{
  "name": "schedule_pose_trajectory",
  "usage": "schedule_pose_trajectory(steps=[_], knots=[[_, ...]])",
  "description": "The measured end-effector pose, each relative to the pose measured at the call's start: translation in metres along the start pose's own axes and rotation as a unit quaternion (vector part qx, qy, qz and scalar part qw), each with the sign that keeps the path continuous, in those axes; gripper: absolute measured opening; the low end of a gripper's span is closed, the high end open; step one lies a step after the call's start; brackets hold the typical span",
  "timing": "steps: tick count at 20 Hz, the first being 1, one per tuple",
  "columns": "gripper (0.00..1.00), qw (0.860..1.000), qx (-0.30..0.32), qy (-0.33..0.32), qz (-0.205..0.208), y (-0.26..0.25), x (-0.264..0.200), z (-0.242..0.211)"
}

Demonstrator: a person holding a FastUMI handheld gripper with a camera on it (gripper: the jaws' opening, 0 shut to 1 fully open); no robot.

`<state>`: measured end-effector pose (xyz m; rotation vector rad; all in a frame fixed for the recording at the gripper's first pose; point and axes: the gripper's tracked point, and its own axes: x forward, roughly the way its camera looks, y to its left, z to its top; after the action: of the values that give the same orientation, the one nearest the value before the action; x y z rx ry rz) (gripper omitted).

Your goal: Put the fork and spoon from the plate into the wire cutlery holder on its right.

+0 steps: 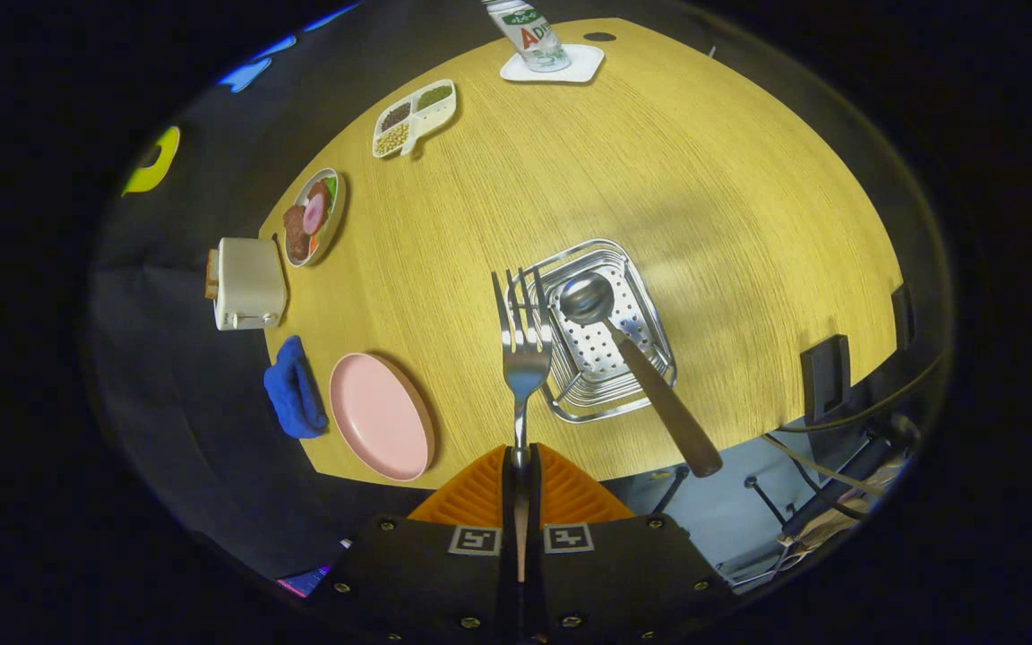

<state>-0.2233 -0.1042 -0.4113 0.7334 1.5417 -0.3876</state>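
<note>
Currently tool pinching silver metal fork at lower centre, tines beside square wire cutlery holder, wooden-handled spoon inside, pink round plate lower left

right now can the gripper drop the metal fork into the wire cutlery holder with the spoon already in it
Probably yes. The gripper is shut on the metal fork, tines at the wire cutlery holder's left rim; the wooden-handled spoon leans right, leaving room.

Hidden and cut-off parts
Fork handle vanishes between the gripper fingers; bottle top cut off; sectioned dish contents too small to tell
</note>
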Motion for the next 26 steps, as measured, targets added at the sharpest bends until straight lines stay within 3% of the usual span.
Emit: schedule_pose_trajectory(steps=[11,26], knots=[[0.03,0.996,0.022,0.082,-0.012,-0.017,0.004,-0.007],[0.09,0.994,0.049,0.096,-0.014,-0.02,-0.002,0.006]])
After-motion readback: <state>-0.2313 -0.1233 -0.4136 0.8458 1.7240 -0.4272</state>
